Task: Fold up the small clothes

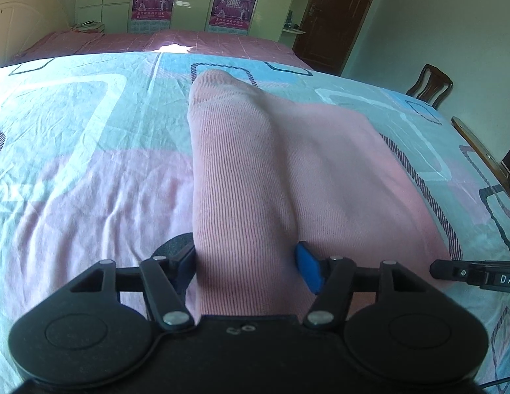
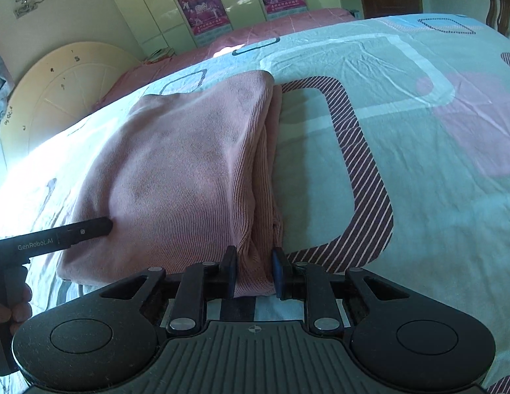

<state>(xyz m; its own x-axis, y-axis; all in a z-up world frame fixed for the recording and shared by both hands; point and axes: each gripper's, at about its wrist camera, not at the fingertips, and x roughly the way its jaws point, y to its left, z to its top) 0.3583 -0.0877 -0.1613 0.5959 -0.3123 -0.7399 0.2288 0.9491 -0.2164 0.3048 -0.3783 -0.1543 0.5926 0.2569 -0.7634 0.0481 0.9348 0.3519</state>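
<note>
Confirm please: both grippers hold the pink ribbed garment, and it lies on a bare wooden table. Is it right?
Not quite. Both the left gripper and the right gripper do hold the pink ribbed garment, but it lies on a bed with a patterned sheet, as the right wrist view shows.

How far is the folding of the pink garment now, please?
Done: the pink garment already lies doubled on the bedsheet, with layers stacked along one edge. In hand: the left tongs and the right tongs each grip a bunched fold of it. Left: probably one more fold and flattening.
</note>
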